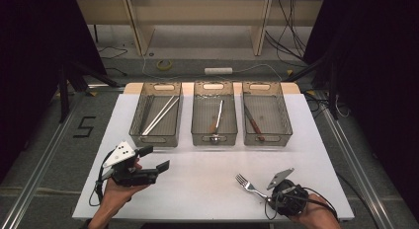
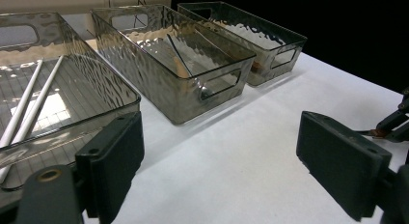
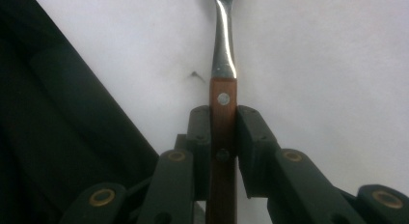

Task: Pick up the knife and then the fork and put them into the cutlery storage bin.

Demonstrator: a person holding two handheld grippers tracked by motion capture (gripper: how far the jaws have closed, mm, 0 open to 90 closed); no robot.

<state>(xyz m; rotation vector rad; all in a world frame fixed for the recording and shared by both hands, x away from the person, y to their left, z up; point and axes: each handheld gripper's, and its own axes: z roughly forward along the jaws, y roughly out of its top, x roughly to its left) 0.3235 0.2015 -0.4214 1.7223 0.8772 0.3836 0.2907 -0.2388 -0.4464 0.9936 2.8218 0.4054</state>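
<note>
Lower right of the frame: right gripper (image 3: 223, 137) pinching fork (image 1: 247, 185) by its wooden handle. Lower left: left gripper (image 1: 151, 158) spread, empty. Could swivel and drop if pinched loosely.

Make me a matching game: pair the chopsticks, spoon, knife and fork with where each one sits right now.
Things:
1. chopsticks
2. spoon
3. knife
4. fork

Places:
A. middle bin
B. clamped by its wooden handle in the right tool
C. left bin
D. right bin

Pairs: 1-C, 2-A, 3-D, 4-B
</note>
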